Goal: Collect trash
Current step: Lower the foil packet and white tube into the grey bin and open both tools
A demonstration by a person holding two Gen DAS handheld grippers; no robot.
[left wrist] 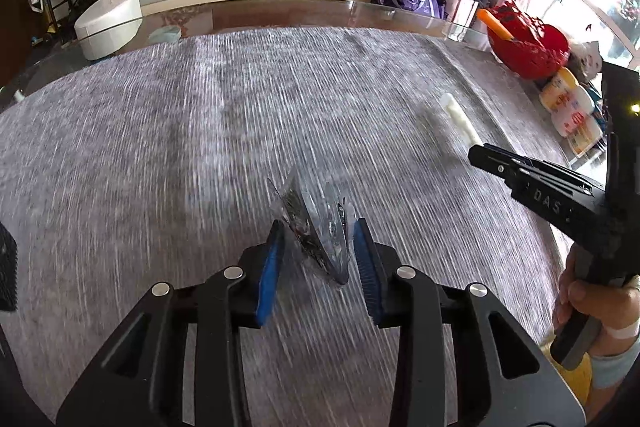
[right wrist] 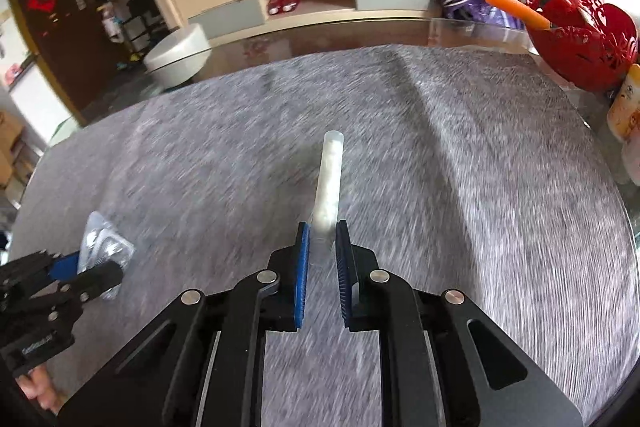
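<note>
Both claws' trash (left wrist: pixel 320 227) motion-blurred

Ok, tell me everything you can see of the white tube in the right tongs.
The tube is slim, straight and translucent white, plastic by the look, with a grainy white filling and a flat far end. It sticks out forward from the right tongs, whose blue pads are shut on its near end. It seems lifted off the grey cloth; motion blur hides finer detail. Nothing else touches it.

Both wrist views look steeply down, close over one grey tablecloth (left wrist: pixel 160 147).
</note>
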